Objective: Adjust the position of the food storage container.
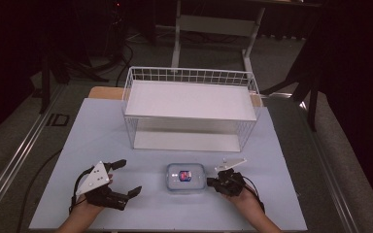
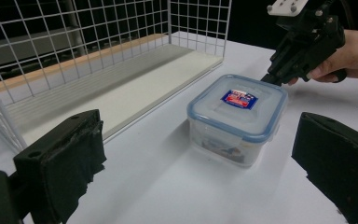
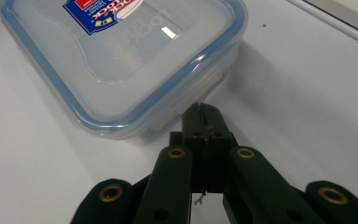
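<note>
A clear plastic food container (image 1: 185, 177) with a blue-rimmed lid and a red and blue label stands on the white table near the front edge. My left gripper (image 1: 128, 177) lies to its left, open wide, and its black padded fingers (image 2: 60, 163) frame the container (image 2: 237, 112) from a short distance. My right gripper (image 1: 213, 183) is at the container's right side, jaws shut together. Its tips (image 3: 202, 114) touch the container (image 3: 121, 60) just under the lid's rim, at a side flap. The left gripper view shows the right gripper (image 2: 271, 77) against the lid's far corner.
A white wire basket (image 1: 189, 77) with a white shelf board stands on the table behind the container, its open side facing the front. The table top (image 1: 102, 136) has bare surface left and right of the container. A desk frame stands on the floor beyond.
</note>
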